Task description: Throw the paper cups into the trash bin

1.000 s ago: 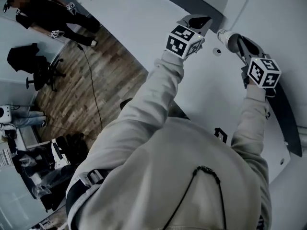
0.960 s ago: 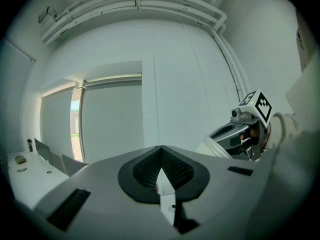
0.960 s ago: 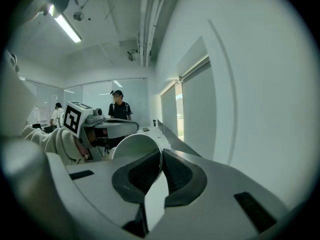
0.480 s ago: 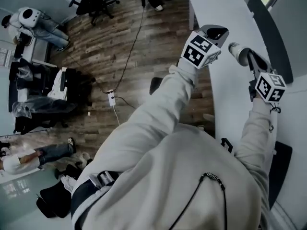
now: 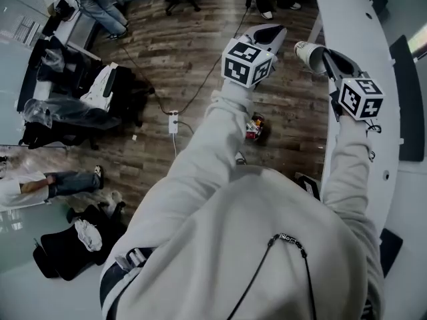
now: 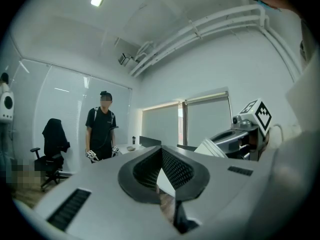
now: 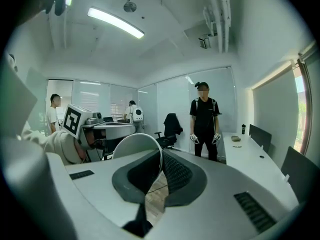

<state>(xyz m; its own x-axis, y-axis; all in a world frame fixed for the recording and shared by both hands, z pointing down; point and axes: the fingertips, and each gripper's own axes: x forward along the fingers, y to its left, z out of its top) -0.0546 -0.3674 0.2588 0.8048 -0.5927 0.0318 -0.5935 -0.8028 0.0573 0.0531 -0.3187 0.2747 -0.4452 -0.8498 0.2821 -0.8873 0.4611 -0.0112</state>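
Right gripper [image 5: 325, 54] jaws clenched on the wall of a paper cup [image 5: 307, 51], held above the wooden floor [image 5: 200, 65] beside the table [image 5: 347, 19]; left gripper [image 5: 272, 31] jaws closed, empty.

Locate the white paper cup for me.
Head view, upper right: the white paper cup is pinched in the right gripper, over the wooden floor beside the curved white desk.

- No readable text, brand, number or sign in any view.
- Cubes [image 5: 245, 62] on left claw [image 5: 269, 32] and right claw [image 5: 319, 53]: black-and-white square code patterns only, no letters.
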